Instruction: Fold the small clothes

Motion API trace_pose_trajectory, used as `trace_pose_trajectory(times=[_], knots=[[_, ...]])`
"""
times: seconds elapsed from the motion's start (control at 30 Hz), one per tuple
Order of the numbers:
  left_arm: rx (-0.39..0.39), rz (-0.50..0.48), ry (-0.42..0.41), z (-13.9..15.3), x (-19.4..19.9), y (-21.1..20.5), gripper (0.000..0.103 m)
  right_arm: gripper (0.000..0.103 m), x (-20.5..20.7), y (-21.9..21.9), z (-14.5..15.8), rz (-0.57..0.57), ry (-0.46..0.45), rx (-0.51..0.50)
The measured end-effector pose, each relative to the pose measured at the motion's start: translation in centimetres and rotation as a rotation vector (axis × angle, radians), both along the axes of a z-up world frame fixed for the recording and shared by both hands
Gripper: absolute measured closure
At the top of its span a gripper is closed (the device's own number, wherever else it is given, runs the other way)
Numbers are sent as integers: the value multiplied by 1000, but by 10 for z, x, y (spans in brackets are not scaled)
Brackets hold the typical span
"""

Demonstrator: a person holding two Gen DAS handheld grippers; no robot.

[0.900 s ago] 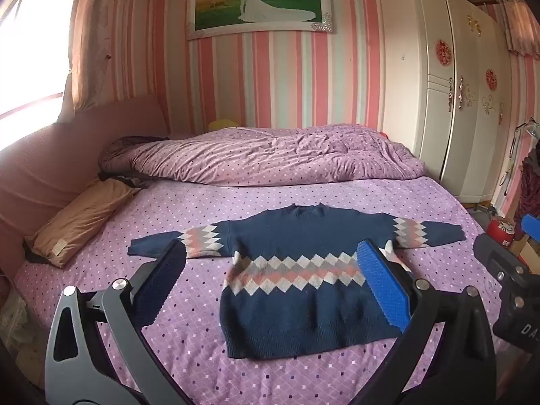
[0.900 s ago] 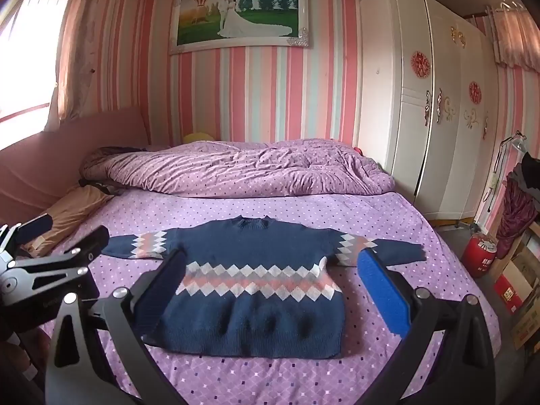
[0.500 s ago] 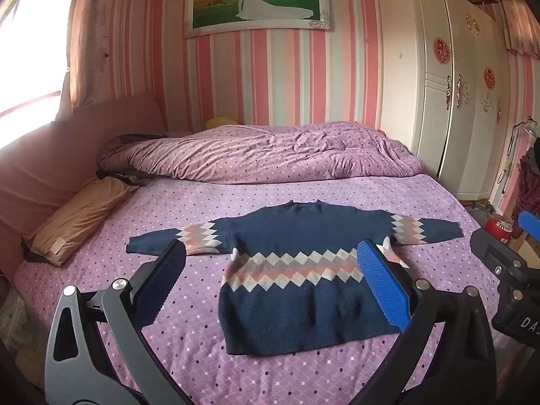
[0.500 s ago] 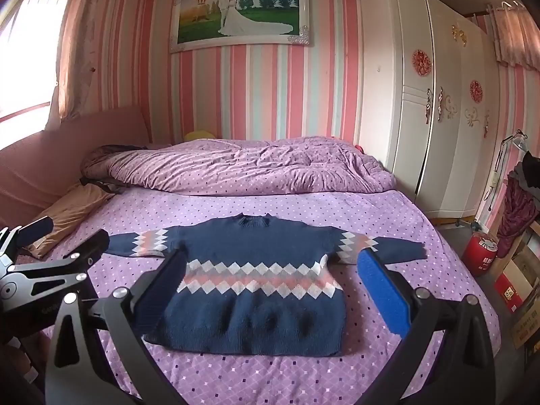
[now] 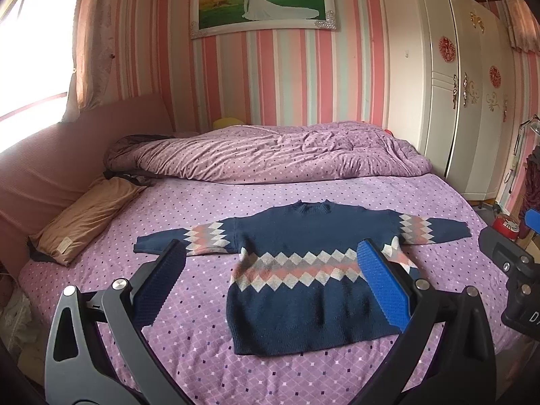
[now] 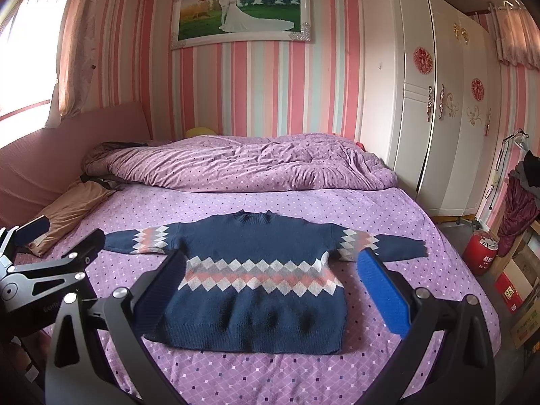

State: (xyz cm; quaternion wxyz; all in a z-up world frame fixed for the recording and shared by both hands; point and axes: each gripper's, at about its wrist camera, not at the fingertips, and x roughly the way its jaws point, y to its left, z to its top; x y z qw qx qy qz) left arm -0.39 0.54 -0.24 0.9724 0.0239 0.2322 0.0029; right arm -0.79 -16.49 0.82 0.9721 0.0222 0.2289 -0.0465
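- Little has shifted since the earlier frames: the sweater (image 5: 314,270) sits a touch higher in both views, nothing more.
- It lies flat on the purple bedspread (image 5: 202,320), sleeves spread sideways, collar far, hem near; its long axis runs left to right.
- Ahead and below both tongs, untouched: the left gripper (image 5: 270,290) faces its left half, the right gripper (image 6: 270,290) its middle and right sleeve (image 6: 381,244).
- Both stand fully spread, holding nothing.
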Motion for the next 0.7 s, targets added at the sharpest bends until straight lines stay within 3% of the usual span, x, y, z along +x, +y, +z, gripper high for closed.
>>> trace_pose_trajectory(times=[0.7], knots=[[2, 13, 18, -11, 6, 4, 3, 1, 5, -3, -4, -10, 21, -19]])
